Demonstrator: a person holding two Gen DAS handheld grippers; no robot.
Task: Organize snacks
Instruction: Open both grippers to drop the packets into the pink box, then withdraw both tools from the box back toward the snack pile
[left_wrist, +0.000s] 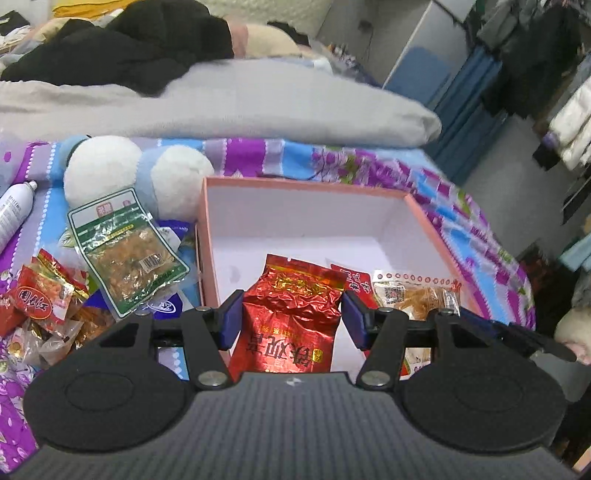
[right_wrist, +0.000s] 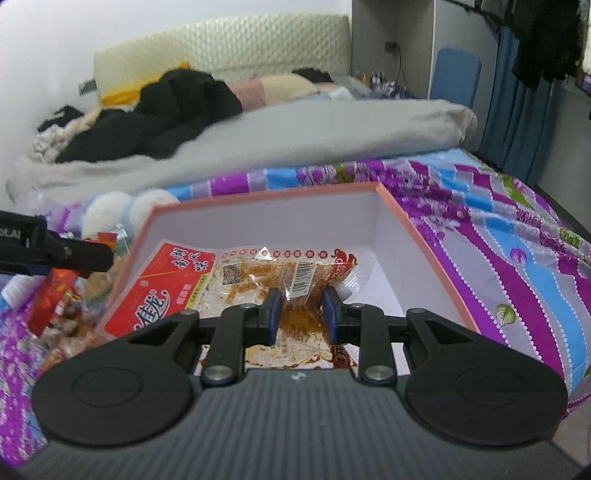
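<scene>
My left gripper (left_wrist: 292, 318) is shut on a red foil tea packet (left_wrist: 291, 317), which hangs over the near side of a pink box (left_wrist: 306, 182) with a white inside. My right gripper (right_wrist: 303, 314) is shut on a clear packet of orange-brown snack (right_wrist: 295, 280), low inside the same pink box (right_wrist: 258, 201). A red-labelled packet (right_wrist: 159, 295) lies against the clear one; whether it rests on the box floor I cannot tell. In the left wrist view the clear packet (left_wrist: 413, 295) shows at the right. The left gripper's finger (right_wrist: 74, 253) juts in at the left edge of the right wrist view.
Loose snacks lie left of the box: a green-edged packet (left_wrist: 125, 251) and red packets (left_wrist: 44, 299). A white and blue plush toy (left_wrist: 136, 173) and a white spray bottle (left_wrist: 14, 214) sit behind them. A grey duvet (left_wrist: 221, 103) lies beyond; the bed edge drops off at the right.
</scene>
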